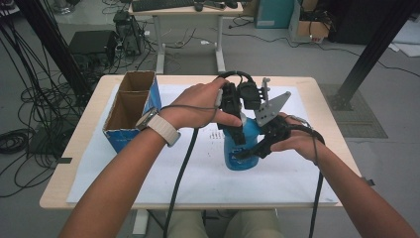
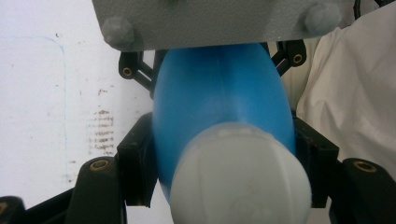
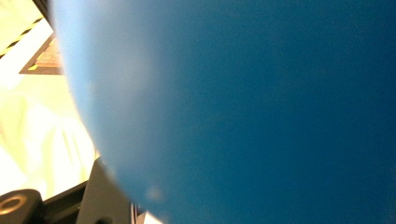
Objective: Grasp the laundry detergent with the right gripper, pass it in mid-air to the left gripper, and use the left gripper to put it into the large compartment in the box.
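A blue plastic bottle with a white cap stands on the white sheet near the table's middle. My left gripper comes down from above and is shut on the bottle's upper part, just below the cap; its black fingers press both sides of the neck. My right gripper reaches in from the right and is shut on the bottle's body. Its grey three-cornered plate sticks up beside the bottle. In the right gripper view the blue bottle wall sits right against the lens, with one black finger at the lower left.
An open, blue-sided cardboard box with two compartments stands at the table's left. A white sheet covers most of the wooden tabletop. Cables trail from both grippers toward the front edge. Beyond the table are a desk, floor cables and black frame posts.
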The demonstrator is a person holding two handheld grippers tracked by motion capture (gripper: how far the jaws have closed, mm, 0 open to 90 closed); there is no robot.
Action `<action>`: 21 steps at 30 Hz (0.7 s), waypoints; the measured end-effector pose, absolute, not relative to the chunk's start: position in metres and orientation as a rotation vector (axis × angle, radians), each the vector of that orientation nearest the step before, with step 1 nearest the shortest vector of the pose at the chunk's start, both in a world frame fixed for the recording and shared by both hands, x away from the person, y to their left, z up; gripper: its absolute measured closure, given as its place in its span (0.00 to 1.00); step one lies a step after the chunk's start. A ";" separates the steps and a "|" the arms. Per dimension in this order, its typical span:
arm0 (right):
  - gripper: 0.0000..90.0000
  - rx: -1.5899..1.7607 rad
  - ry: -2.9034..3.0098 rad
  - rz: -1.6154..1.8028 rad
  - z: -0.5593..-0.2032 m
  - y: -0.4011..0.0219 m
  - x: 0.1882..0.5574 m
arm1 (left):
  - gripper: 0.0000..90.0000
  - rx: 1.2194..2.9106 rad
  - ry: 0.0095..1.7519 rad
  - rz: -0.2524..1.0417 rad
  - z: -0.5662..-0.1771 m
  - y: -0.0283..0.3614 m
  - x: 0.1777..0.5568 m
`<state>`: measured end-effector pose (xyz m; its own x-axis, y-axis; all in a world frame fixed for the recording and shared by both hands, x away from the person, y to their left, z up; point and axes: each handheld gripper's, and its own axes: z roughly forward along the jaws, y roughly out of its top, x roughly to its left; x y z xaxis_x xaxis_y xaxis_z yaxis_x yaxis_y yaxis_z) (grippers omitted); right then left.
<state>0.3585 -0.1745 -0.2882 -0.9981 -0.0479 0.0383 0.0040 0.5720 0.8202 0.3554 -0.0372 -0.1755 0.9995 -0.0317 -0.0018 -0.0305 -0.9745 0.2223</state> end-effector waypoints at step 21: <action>0.48 0.028 -2.732 -1.435 -0.287 -0.174 0.359 | 0.41 2.913 -0.041 -0.001 -0.175 -0.036 0.355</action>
